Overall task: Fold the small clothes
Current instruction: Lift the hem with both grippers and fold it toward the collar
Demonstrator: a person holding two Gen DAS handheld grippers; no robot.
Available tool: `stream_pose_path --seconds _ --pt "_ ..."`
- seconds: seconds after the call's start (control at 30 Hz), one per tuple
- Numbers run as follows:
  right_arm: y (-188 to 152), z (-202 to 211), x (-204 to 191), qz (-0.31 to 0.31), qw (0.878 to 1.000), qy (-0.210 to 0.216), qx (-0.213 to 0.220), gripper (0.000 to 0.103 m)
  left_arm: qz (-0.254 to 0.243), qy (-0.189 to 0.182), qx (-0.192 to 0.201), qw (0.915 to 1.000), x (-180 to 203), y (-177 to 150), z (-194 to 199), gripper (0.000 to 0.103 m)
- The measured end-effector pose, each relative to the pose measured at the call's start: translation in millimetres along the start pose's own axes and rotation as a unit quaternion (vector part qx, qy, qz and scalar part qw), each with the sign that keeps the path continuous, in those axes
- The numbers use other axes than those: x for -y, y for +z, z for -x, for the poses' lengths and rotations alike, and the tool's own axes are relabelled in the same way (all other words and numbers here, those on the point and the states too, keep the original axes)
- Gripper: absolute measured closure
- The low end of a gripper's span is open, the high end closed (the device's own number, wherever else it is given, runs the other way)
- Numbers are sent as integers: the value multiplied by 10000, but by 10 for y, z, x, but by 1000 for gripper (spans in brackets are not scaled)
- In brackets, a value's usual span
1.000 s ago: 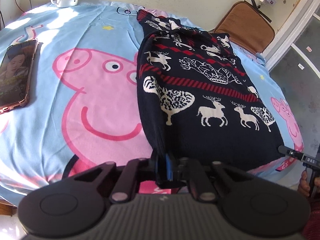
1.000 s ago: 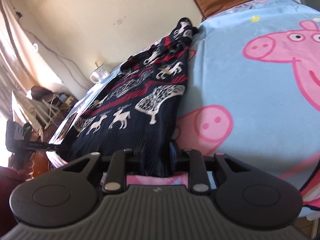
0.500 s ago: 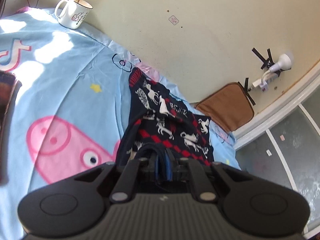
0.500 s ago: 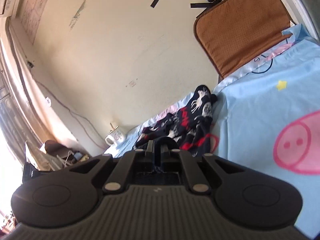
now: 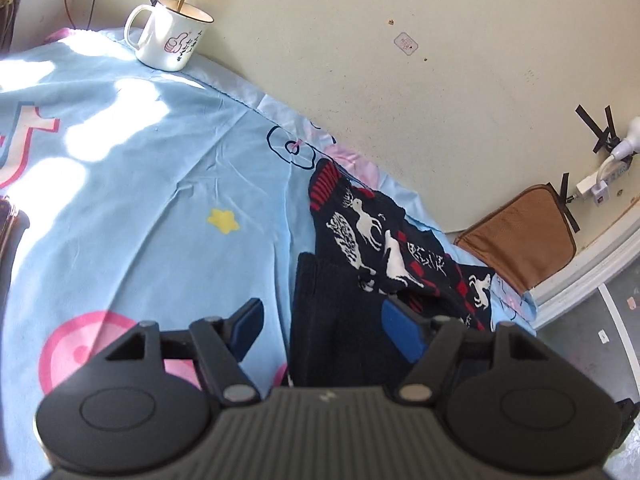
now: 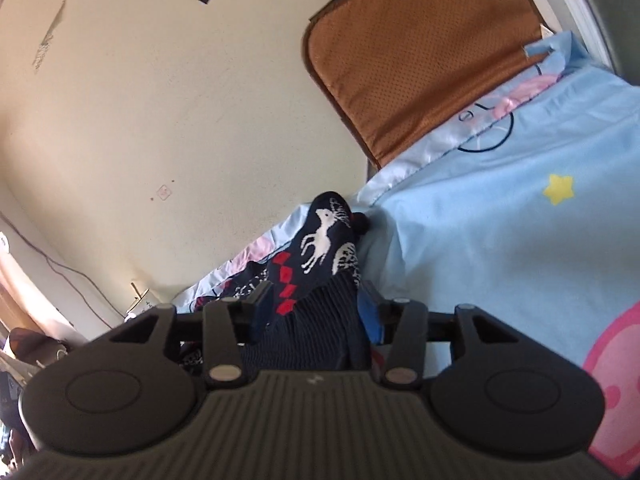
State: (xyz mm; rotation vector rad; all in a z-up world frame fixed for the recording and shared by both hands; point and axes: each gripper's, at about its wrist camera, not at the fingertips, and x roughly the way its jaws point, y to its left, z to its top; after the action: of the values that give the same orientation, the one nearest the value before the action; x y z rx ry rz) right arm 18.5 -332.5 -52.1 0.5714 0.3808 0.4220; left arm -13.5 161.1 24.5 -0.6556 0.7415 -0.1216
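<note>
Left gripper (image 5: 322, 326): jaws spread wide, blue pads (image 5: 402, 334) well apart. Right gripper (image 6: 316, 306): jaws parted less widely, both pointing toward the far side.

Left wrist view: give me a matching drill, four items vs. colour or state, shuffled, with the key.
Items:
1. mug
2. sweater
3. cushion
4. left gripper

Colour or state:
A. brown, leaning on the wall
B. jaws apart, nothing clamped
C. white, spoon standing in it
D. navy with white reindeer, lying on the blue sheet

Pairs: 1-C, 2-D, 3-A, 4-B
</note>
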Motion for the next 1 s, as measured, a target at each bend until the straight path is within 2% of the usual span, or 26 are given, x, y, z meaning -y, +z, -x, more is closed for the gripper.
stream_pose_path --seconds 0.1,0.17,0.23,0.27,0.3,0.33,0.37,0.47,0.57,0.63,0.67,0.73,0.77,0.8,0.87,0.93,1.0 --pt "-139 83 -162 453 9988 -42 -156 54 -115 98 -227 9996 30 -109 -61 35" --pt "-238 137 -155 527 9980 -298 -203 54 -304 175 -296 9989 94 -205 -87 36" --pt "-316 211 -92 474 9969 -603 -183 53 -490 320 -343 9977 157 -282 -108 43" --pt "-353 245 -42 393 9965 -716 -199 53 -589 362 -391 9968 186 -321 -122 54" --pt "-381 270 -2 302 9965 -728 -260 58 -671 370 -458 9960 209 -357 -136 71" --pt "-416 259 40 207 9970 -627 -415 70 -761 406 -522 9949 233 -392 -149 77" --pt "-447 237 58 156 9966 -536 -605 93 -871 473 -541 9936 261 -422 -151 85" --pt "-503 406 -43 254 9969 -474 -569 94 -1104 506 -578 9909 317 -519 -34 93" --pt "-522 582 -108 492 9954 -683 -454 94 -1029 449 -665 9914 273 -580 102 93" --pt "-570 483 -19 406 9931 -870 -672 94 -1036 501 -729 9907 253 -597 51 92" --pt "-594 433 11 346 9923 -911 -764 94 -1022 543 -730 9906 250 -599 15 90" --pt "-602 443 -17 373 9931 -896 -661 90 -1010 585 -663 9909 269 -604 3 88" --pt "-589 485 -49 410 9937 -872 -574 89 -1066 607 -601 9906 293 -605 30 82" --pt "-573 540 -75 451 9946 -826 -441 88 -1127 625 -469 9905 313 -606 94 72" --pt "-525 650 -139 660 9941 -850 -156 85 -1197 723 -74 9901 349 -584 256 61" --pt "-478 699 -212 855 9924 -877 69 84 -1272 733 323 9886 410 -535 395 60" --pt "-442 643 -288 895 9933 -725 116 84 -1355 616 519 9875 515 -470 426 60"
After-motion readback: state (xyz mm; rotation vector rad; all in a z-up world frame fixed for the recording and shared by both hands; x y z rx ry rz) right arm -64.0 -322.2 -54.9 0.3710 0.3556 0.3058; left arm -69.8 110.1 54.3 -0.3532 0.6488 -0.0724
